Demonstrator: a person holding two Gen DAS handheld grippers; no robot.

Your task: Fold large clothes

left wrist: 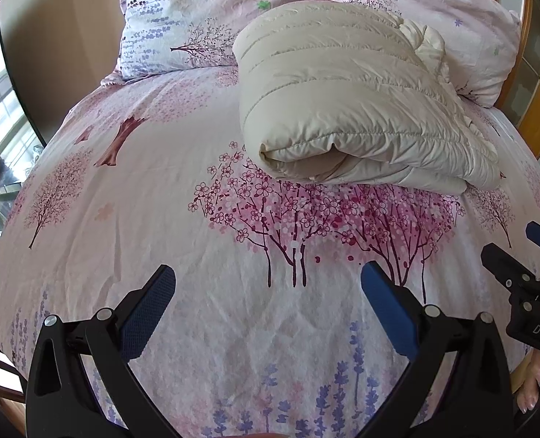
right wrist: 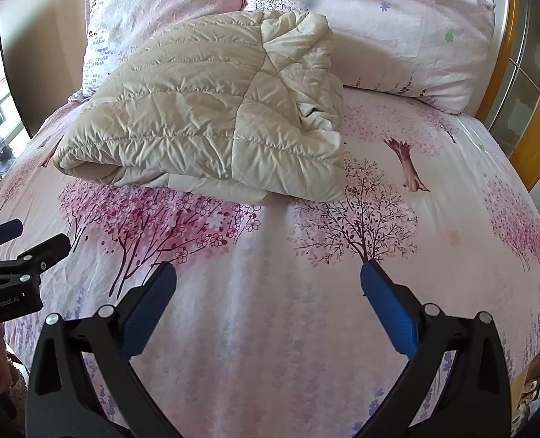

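Our left gripper, black with blue textured pads, has its jaws spread wide and holds nothing; it hangs over the bare floral sheet near the foot of the bed. Our right gripper, of the same make, is just as wide and just as empty, and it sits close beside the left one, each showing at the edge of the other's view.

Beyond both tongs lies the pink bedsheet printed with blossoming trees and lavender, smooth and unweighted between us and the garment. Farther up, well apart from either gripper, rests the cream quilted puffer jacket, already gathered into a thick folded bundle with its rolled edge facing us and a looser, crumpled part on its right side. Behind it two floral pillows lean against the wooden headboard.

We judge the fold largely made, with tidying left. To do that well we should reach in level, keep the jaws wide until the pads straddle the loose crumpled flap, then pinch only the top layer and lay it flat over the bundle. Puffy fill springs back, so pressing the air out as we go should keep the stack from unrolling.
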